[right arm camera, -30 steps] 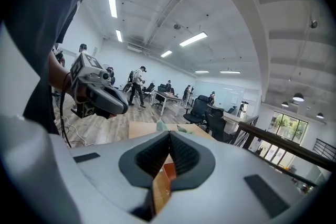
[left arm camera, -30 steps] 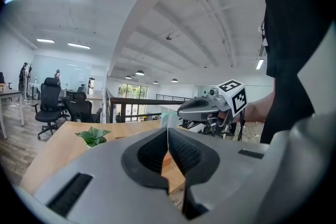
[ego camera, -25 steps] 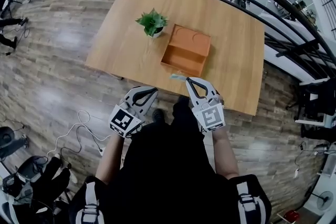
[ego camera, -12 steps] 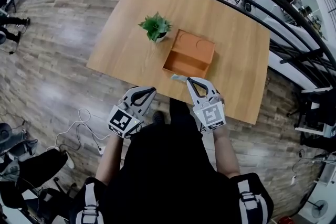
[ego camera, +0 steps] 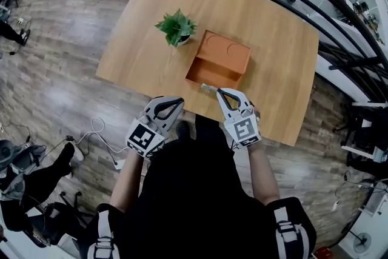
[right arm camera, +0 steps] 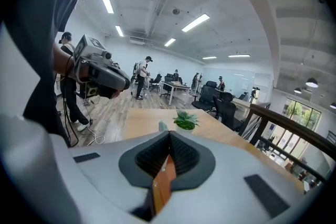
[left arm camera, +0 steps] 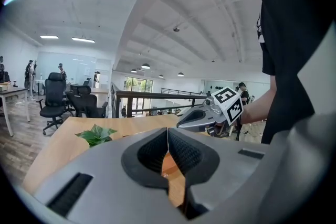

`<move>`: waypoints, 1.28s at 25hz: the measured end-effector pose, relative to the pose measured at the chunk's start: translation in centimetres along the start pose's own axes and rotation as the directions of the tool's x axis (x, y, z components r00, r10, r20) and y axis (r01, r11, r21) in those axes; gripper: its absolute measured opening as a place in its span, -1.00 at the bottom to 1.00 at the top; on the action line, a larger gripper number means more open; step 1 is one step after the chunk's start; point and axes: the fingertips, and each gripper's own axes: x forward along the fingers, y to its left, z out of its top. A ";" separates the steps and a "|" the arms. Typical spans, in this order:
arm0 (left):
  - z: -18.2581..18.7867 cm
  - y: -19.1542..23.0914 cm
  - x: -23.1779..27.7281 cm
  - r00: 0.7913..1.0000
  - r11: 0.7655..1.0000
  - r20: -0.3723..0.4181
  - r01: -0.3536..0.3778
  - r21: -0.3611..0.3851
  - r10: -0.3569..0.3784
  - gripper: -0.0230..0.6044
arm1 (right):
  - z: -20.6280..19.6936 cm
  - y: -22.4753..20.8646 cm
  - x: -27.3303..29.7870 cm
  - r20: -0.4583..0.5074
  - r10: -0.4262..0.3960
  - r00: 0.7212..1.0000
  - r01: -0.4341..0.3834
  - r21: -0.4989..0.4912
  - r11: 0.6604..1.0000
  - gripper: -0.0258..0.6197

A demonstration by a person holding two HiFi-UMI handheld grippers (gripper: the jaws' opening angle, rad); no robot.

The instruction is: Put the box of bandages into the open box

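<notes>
A small potted plant (ego camera: pixel 176 27) stood left of centre on the wooden tabletop (ego camera: pixel 260 15). Grey wood-plank floor (ego camera: pixel 60 57) surrounded it, with a white cable (ego camera: pixel 97 133) looping at lower left. A black railing (ego camera: pixel 327 9) crossed the upper right; office chairs (left arm camera: pixel 52 99) stood beyond.

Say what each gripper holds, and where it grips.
Right gripper pinches the bandage box by one end; left gripper is shut, empty.
</notes>
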 end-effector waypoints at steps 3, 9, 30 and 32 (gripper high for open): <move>-0.3 0.4 0.8 1.000 1.000 -0.009 -0.001 -0.014 0.001 -0.84 | -1.0 -0.5 0.7 -0.011 0.010 1.000 -0.010 0.017 1.000 -0.84; -1.0 1.0 2.1 1.000 0.999 -0.027 -0.001 -0.037 0.000 -0.84 | -3.1 -1.4 2.1 -0.036 0.026 0.999 -0.025 0.041 0.999 -0.84; -3.3 -0.2 5.1 0.994 0.996 -0.092 0.048 -0.082 -0.055 -0.84 | -10.1 -0.9 7.6 -0.184 0.074 0.980 -0.070 0.032 0.997 -0.84; -3.5 -0.2 5.2 0.994 0.995 -0.096 0.049 -0.083 -0.057 -0.84 | -10.4 -0.6 8.2 -0.187 0.078 0.979 -0.071 0.041 0.997 -0.84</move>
